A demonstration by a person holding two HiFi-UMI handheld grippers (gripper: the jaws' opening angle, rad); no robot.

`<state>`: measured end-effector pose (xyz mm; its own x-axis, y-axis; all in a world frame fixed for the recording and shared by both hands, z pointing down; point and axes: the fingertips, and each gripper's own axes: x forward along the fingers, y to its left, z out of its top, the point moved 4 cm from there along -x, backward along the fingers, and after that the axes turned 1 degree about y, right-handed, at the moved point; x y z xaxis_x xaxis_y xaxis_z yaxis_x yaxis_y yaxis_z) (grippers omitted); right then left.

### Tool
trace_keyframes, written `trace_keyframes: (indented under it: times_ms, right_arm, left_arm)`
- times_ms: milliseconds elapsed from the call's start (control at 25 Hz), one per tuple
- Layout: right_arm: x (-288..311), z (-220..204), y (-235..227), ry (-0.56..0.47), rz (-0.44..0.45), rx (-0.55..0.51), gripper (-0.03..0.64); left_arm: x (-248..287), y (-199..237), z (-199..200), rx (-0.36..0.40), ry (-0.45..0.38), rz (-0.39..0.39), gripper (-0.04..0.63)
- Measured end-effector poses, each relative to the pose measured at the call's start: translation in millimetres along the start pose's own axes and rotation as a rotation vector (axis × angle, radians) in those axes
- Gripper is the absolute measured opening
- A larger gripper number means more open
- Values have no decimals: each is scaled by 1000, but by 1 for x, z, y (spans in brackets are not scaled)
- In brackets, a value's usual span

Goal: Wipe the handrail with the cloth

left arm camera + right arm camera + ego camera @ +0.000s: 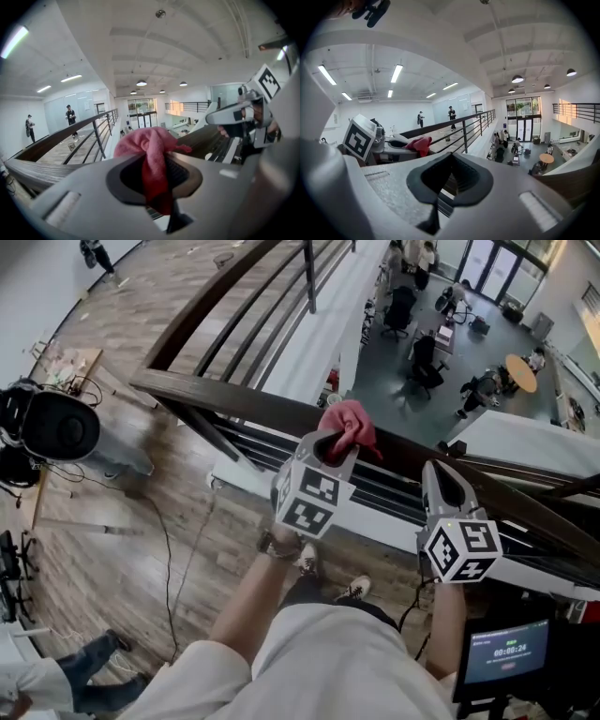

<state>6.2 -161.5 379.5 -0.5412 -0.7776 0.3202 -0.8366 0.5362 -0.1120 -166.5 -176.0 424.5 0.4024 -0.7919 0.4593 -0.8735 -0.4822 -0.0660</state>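
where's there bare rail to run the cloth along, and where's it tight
Bare handrail runs from the left gripper, which holds the cloth, leftward to the rail corner. Tight: the short stretch between it and the right gripper.

Blurry timer digits on monitor (507,652)

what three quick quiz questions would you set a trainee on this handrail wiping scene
1. True or false: the right gripper holds the crumpled pink cloth.
2. Where is the cloth? A) clamped in the left gripper B) lying on the wood floor C) draped over the small screen.
3. What is between the right gripper's jaws, near the dark wooden handrail?
Key: 1 false. 2 A. 3 nothing; the jaws are together and empty.
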Motion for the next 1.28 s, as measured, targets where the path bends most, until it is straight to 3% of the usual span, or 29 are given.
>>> trace_keyframes:
  times_ms: [320, 1280]
  right_arm:
    - [11, 12, 19, 3, 8, -5, 3]
    - [25, 13, 52, -5, -69, 23, 3]
  left_arm:
    - [-22, 54, 2, -10, 16, 45, 96]
    - [-78, 220, -43, -85, 57, 217, 97]
